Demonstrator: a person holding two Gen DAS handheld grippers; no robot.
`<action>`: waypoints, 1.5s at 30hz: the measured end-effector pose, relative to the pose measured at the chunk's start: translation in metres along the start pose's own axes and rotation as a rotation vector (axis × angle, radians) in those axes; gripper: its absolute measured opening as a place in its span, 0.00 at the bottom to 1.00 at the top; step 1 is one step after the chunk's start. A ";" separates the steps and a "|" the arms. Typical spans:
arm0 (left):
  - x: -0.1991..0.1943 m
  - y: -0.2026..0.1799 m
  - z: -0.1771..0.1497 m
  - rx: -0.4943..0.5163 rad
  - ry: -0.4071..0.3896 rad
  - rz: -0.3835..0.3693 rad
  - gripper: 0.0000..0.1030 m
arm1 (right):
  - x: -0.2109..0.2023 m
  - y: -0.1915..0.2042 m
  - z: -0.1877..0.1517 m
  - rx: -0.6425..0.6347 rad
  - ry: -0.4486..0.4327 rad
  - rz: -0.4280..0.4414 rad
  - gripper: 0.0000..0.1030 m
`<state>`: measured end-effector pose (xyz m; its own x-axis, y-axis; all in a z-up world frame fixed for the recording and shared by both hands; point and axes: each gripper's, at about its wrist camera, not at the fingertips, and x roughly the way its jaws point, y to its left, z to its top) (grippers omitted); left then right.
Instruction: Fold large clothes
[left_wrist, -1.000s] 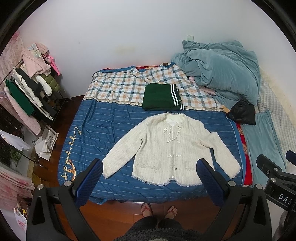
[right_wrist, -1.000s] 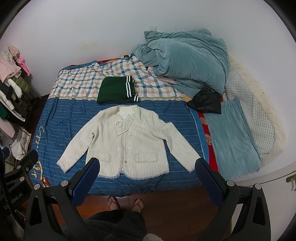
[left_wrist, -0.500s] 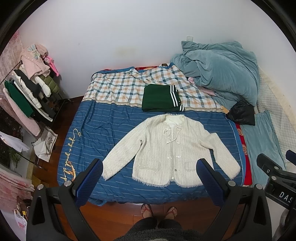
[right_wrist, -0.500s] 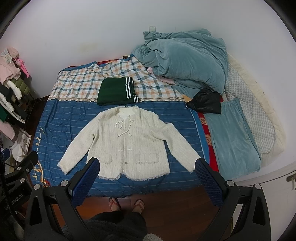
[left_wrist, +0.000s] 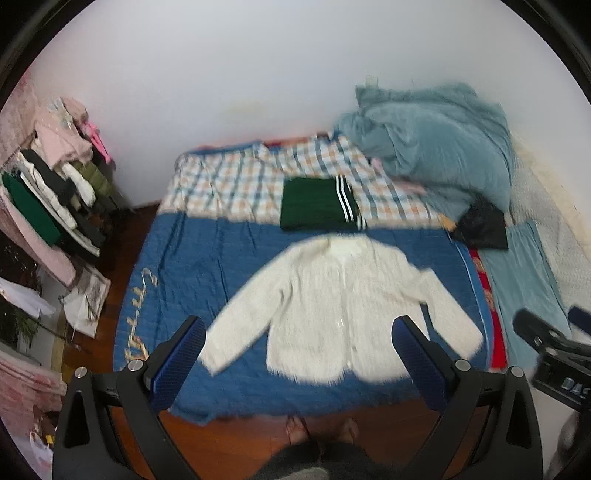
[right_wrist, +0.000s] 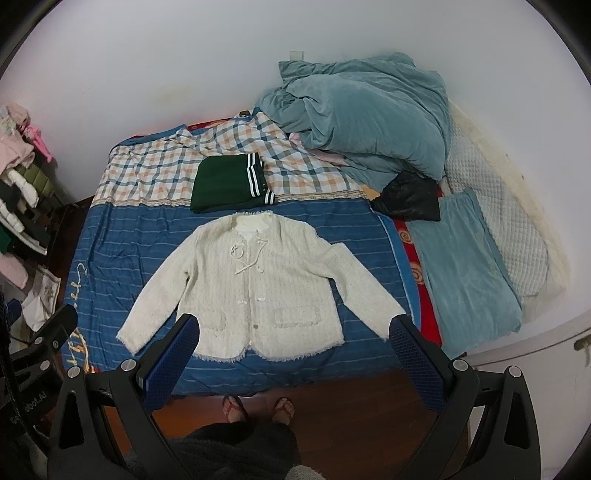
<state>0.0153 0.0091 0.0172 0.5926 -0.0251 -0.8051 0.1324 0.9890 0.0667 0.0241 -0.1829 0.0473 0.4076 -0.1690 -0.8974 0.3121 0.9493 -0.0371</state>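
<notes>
We hold our left tool (left_wrist: 297, 360), black-framed with two blue ribbed pads, high and pointing forward, its fingers spread wide and gripping nothing. Our right tool (right_wrist: 293, 356), of the same build, is likewise held aloft with fingers wide apart and empty. In the left wrist view the right tool's black body shows at 4 o'clock. Our sandalled feet (right_wrist: 258, 408) stand at 6 o'clock.

Blurred white cardigan (left_wrist: 343, 306) on bed (left_wrist: 207, 266)
</notes>
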 end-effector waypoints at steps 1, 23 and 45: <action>0.009 0.001 0.002 0.010 -0.028 0.021 1.00 | 0.008 -0.005 -0.001 0.045 -0.003 0.044 1.00; 0.352 -0.106 -0.021 0.025 0.264 0.284 1.00 | 0.473 -0.336 -0.207 1.240 0.298 0.157 0.70; 0.570 -0.202 -0.070 0.258 0.405 0.265 1.00 | 0.589 -0.415 -0.193 1.577 -0.008 -0.106 0.10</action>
<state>0.2706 -0.1950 -0.4971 0.2857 0.3290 -0.9001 0.2409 0.8844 0.3997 -0.0306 -0.6250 -0.5503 0.3300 -0.2204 -0.9179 0.8787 -0.2837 0.3840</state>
